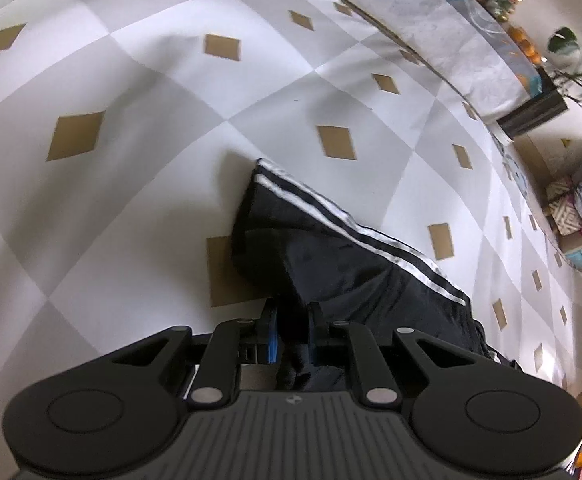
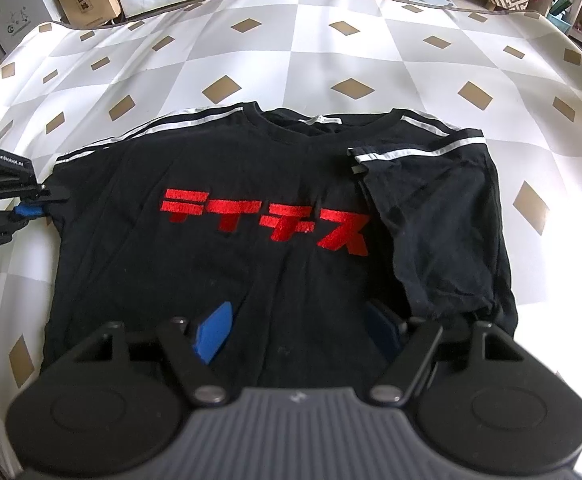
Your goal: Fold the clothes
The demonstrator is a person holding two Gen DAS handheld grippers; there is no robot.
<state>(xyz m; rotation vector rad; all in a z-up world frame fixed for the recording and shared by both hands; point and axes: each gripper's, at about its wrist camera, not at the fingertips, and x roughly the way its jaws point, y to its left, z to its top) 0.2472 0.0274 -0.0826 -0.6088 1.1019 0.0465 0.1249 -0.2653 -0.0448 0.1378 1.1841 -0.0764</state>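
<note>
Your left hand-held gripper, marked "GenRobot.AI", clamps the black T-shirt's sleeve; right hand-held gripper gapes below its red lettering.

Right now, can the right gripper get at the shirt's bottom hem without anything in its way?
Probably yes. The right gripper hangs over the black T-shirt near its lower edge, jaws open and empty, nothing between. The left gripper grips the far sleeve, well aside.

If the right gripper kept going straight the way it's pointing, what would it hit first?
Most likely the black T-shirt. The right gripper points steeply down with jaws open over the shirt's lower front, below the red lettering, with nothing visible in between. How near the cloth it is cannot be told.
</note>
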